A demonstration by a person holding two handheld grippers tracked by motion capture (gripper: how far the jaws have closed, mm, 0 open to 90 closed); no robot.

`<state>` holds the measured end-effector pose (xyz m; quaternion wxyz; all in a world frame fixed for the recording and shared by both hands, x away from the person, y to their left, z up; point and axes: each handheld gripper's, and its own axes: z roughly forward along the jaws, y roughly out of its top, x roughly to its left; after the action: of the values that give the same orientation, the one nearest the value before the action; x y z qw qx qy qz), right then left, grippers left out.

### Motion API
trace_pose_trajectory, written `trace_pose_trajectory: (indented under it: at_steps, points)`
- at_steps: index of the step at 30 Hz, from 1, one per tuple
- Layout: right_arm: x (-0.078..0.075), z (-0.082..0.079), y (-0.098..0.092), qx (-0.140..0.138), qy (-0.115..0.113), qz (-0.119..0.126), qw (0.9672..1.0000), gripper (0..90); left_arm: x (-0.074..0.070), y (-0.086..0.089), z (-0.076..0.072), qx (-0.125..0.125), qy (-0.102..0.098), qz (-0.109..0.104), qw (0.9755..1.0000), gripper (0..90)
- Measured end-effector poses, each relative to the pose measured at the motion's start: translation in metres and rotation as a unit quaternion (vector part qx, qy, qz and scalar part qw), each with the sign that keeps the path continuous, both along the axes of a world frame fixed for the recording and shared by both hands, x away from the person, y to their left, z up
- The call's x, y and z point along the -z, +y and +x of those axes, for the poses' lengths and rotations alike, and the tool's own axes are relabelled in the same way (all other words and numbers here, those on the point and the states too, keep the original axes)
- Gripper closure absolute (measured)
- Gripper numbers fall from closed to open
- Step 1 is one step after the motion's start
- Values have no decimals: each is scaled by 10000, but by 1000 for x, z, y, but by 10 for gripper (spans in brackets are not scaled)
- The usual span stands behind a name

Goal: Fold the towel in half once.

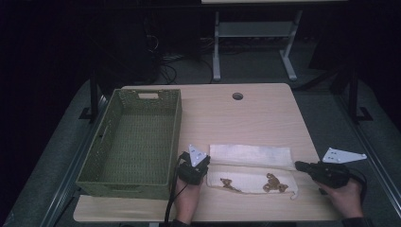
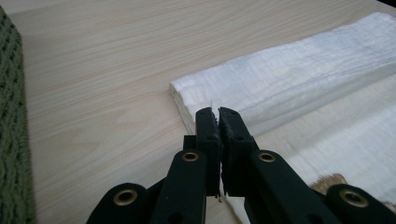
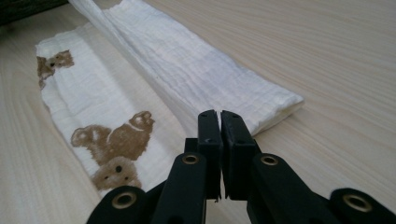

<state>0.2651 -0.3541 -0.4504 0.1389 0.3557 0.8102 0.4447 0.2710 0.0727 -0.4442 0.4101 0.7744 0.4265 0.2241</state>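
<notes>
It looks like a dark lab or work room: a plain wooden surface with a cable hole, tangled wires on the floor, another white-legged desk behind.

The left gripper is sitting near the table's front, jaws pressed together, pointing right. The right gripper is lying level at far right, jaws closed, pointing left.

Hand-held gripper jaws closed above folded bear-print cloth; nothing held.
</notes>
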Motion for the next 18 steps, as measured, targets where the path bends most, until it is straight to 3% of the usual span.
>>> trace_pose_trajectory:
  at_steps: [8,18]
  points:
    - [-1,-16,1,-72,-43,49,10000,867,-10,1,-22,-41,-185,15,9998,871]
    - [3,-32,1,-141,-9,49,9999,868,-1,6,-38,19,-98,-39,9999,870]
